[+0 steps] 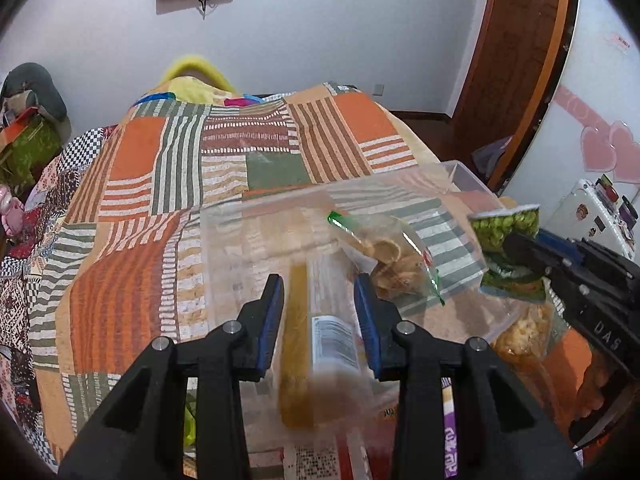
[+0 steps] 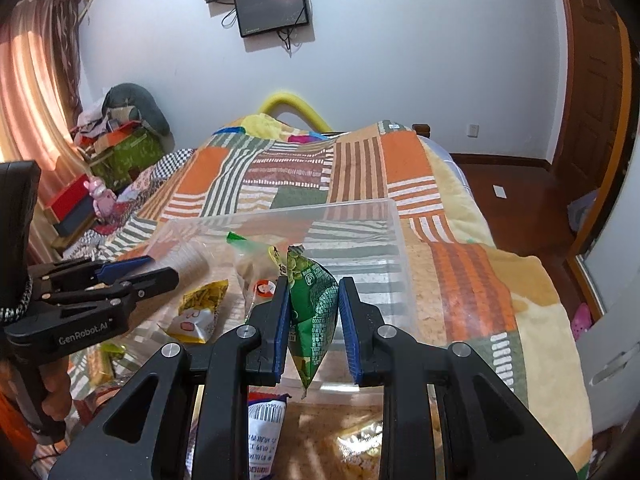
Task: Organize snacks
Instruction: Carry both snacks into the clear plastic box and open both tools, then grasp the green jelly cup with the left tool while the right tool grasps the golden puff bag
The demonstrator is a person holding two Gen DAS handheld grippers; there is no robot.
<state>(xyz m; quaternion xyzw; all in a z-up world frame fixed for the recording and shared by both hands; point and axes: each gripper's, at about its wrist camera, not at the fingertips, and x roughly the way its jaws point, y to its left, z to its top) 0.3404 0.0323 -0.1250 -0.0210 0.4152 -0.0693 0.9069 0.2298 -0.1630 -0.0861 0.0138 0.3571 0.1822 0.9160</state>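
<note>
A bed under a patchwork quilt point(image 2: 304, 176) of orange, green and striped squares fills the room. On the pale wall point(image 2: 420, 60) beyond its far edge hangs a dark screen point(image 2: 272, 8), cables dangling. Sunlit curtains point(image 2: 28, 92) glow at the left, above stacked boxes point(image 2: 120, 152). A wooden door point(image 2: 592, 92) stands at the right, over what looks like dark wood floor point(image 2: 516, 200).
</note>
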